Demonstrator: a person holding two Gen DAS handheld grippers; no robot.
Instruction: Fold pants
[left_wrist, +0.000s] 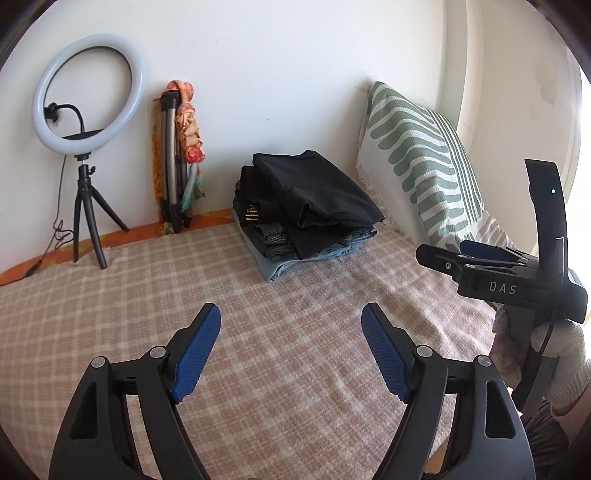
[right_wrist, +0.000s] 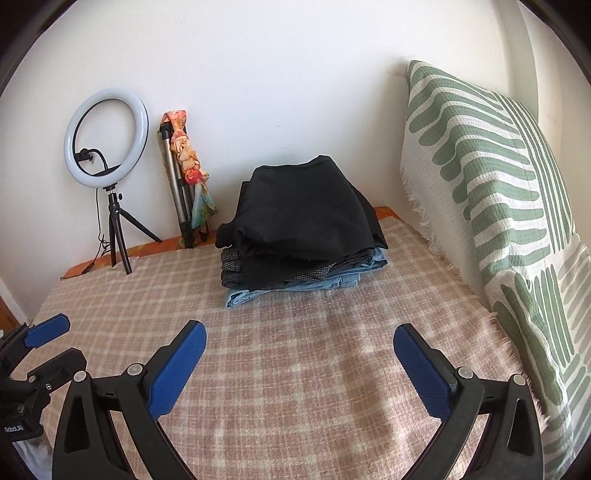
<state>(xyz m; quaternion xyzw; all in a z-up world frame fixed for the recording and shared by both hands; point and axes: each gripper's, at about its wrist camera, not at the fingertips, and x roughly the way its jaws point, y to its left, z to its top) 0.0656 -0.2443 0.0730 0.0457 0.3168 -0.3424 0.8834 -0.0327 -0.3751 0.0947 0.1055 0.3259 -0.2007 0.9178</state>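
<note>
1. A bed covered by a pink checked blanket (right_wrist: 295, 369) fills both views, with a white wall behind.
2. The left gripper (left_wrist: 291, 350) hovers over bare blanket, its blue-padded jaws wide apart and holding nothing.
3. The right gripper (right_wrist: 299, 363) hovers likewise, jaws wide apart and empty. In the left view it shows at the right edge, held by a gloved hand (left_wrist: 554, 354).
4. The pants lie in a folded stack (right_wrist: 299, 229) at the far side of the bed near the wall, black pairs on top, denim at the bottom, well apart from both grippers.
5. Judgement: the stacked pairs look finished; no unfolded pair lies in view, so either the work is done or a new pair must be fetched.
6. A green striped pillow (right_wrist: 491, 206) walls the right side; a ring light (right_wrist: 107, 136) and a folded stand (right_wrist: 181, 177) stand at the far left corner.
7. The blanket between grippers and stack is open for moving.
</note>
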